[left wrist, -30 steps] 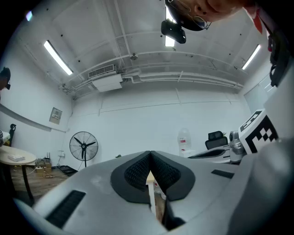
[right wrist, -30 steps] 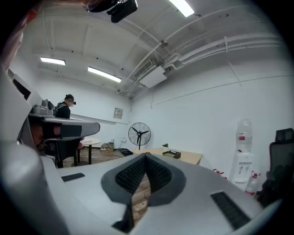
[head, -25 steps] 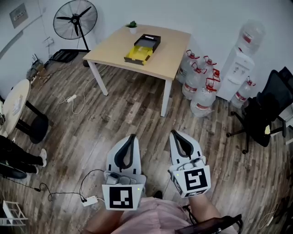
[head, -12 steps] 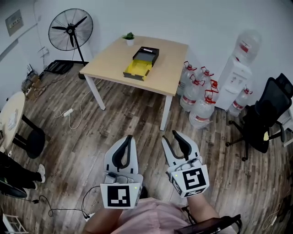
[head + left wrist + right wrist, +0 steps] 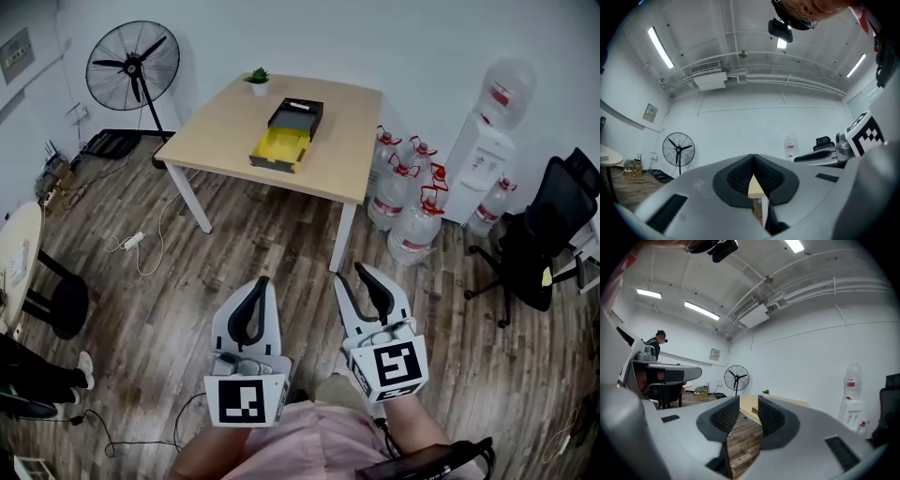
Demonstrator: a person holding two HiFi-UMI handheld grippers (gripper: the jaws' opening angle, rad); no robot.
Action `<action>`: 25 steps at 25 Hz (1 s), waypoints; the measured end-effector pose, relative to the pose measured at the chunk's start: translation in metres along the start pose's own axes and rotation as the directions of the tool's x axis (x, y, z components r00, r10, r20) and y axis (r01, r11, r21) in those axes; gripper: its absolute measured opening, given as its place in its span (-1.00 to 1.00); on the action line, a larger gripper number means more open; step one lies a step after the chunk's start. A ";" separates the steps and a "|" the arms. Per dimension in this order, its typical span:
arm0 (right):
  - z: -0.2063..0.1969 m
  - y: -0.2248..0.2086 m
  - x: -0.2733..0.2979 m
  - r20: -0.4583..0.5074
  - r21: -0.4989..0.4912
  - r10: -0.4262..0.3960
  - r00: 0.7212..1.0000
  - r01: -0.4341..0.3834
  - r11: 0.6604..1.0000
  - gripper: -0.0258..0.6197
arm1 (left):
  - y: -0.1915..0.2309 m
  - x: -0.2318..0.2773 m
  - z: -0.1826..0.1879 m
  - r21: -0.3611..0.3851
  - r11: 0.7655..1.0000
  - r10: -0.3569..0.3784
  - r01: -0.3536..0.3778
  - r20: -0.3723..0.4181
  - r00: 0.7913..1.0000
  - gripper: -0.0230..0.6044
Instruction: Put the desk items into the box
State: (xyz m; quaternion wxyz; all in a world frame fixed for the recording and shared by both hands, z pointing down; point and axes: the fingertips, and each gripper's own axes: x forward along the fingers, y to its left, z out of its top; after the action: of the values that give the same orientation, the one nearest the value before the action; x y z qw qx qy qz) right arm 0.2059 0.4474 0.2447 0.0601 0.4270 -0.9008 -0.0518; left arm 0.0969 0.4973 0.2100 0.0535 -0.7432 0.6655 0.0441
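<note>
A light wooden table (image 5: 347, 131) stands far ahead in the head view. On it lie an open black box with a yellow inside (image 5: 280, 147) and, just behind it, a black tray (image 5: 296, 113). A small potted plant (image 5: 256, 77) sits at the table's far corner. Both grippers are held low, over the wooden floor and well short of the table. My left gripper (image 5: 262, 281) (image 5: 753, 157) is shut with its tips touching and nothing in it. My right gripper (image 5: 353, 276) (image 5: 748, 402) is open by a narrow gap and empty. The table (image 5: 785, 401) shows beyond the right jaws.
A standing fan (image 5: 131, 64) is at the back left. Several water bottles (image 5: 405, 192) and a water dispenser (image 5: 487, 131) stand right of the table. A black office chair (image 5: 548, 234) is at the right, and cables (image 5: 141, 239) lie on the floor at left.
The right gripper's jaws have parted from shut to a narrow gap. The view has shifted slightly and the table sits a little nearer. The left gripper stays shut.
</note>
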 end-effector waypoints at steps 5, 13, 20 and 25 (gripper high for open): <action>-0.010 -0.010 0.026 -0.015 0.006 -0.003 1.000 0.003 1.000 -0.54 | 0.011 0.026 -0.017 -0.014 1.000 -0.002 0.002 -0.037 0.999 -0.89; -0.035 -0.061 0.095 -0.058 0.039 -0.013 0.998 0.015 0.999 -0.54 | 0.027 0.107 -0.047 -0.004 1.000 -0.006 0.005 -0.092 0.996 -0.89; -0.045 -0.119 0.176 -0.079 0.049 0.010 0.997 -0.007 0.999 -0.54 | 0.042 0.196 -0.070 -0.005 1.000 0.022 -0.023 -0.146 0.989 -0.89; -0.047 -0.159 0.234 -0.075 0.059 0.041 0.996 -0.037 0.998 -0.54 | 0.054 0.260 -0.078 0.039 0.998 0.050 -0.045 -0.150 0.987 -0.89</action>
State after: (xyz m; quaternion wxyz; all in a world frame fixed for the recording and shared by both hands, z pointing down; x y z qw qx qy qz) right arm 0.1876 0.1637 0.2827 0.0830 0.4125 -0.9071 -0.0081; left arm 0.0716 0.2250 0.2502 0.0149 -0.7273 0.6858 -0.0227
